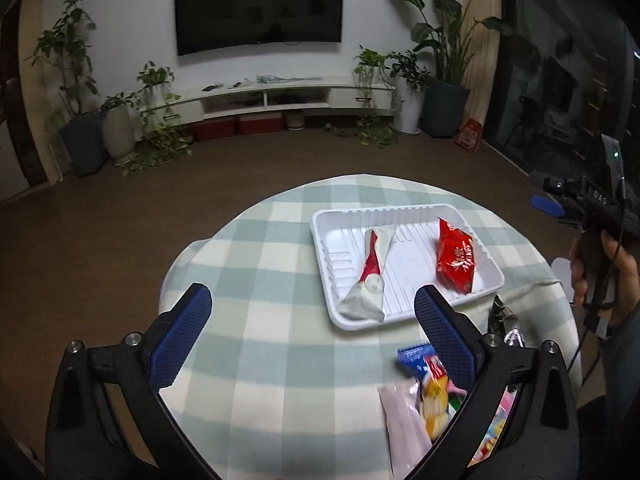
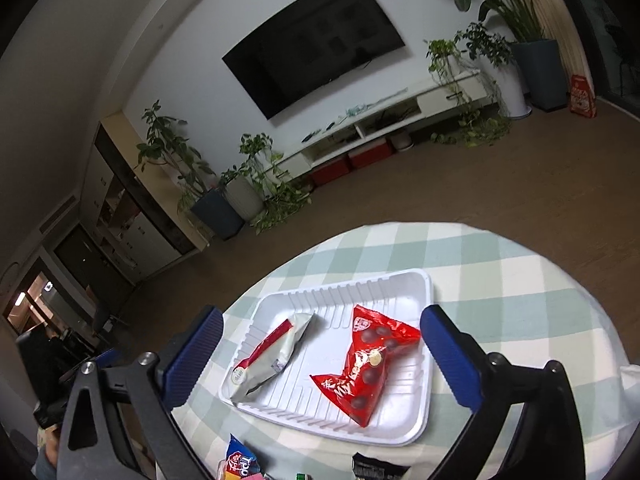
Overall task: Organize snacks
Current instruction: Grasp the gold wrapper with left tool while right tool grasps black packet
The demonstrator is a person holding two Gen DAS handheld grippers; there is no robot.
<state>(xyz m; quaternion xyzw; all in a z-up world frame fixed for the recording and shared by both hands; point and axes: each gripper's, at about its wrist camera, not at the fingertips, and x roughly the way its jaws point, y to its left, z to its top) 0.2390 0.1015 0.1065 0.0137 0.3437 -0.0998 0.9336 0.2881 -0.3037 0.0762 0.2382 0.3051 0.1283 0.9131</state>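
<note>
Snacks in bright wrappers lie heaped at the near edge of the round table, under our left gripper (image 1: 312, 332): a pale pink packet (image 1: 404, 428), a yellow and red packet (image 1: 434, 396) and a blue-edged packet (image 1: 416, 354), overlapping one another. A dark, shiny wrapper (image 1: 505, 318) lies just beside them, near the tray's closer corner. Our left gripper's blue-padded jaws stand wide apart with nothing between them, above the checked cloth. Our right gripper (image 2: 320, 356), seen in its own view, is likewise spread wide and holds nothing; its jaws frame the tray from above without touching it. In the left wrist view the same gripper shows at the right edge, carried by a hand (image 1: 608, 268).

Further in sits the white ribbed foam tray (image 2: 404, 280) on the pale green and cream checked tablecloth (image 1: 256, 240). Two snacks lie inside it, apart from each other: a long white and red wrapped bar (image 2: 272, 356) on the left side, set diagonally, and a red crinkled bag printed with brown balls (image 2: 372, 364) on the right side.

Beyond the table we see brown flooring, a low white media shelf (image 1: 280, 98) with red boxes beneath it, potted plants (image 1: 120, 120) at both ends, and a dark wall-mounted television (image 1: 260, 4).
</note>
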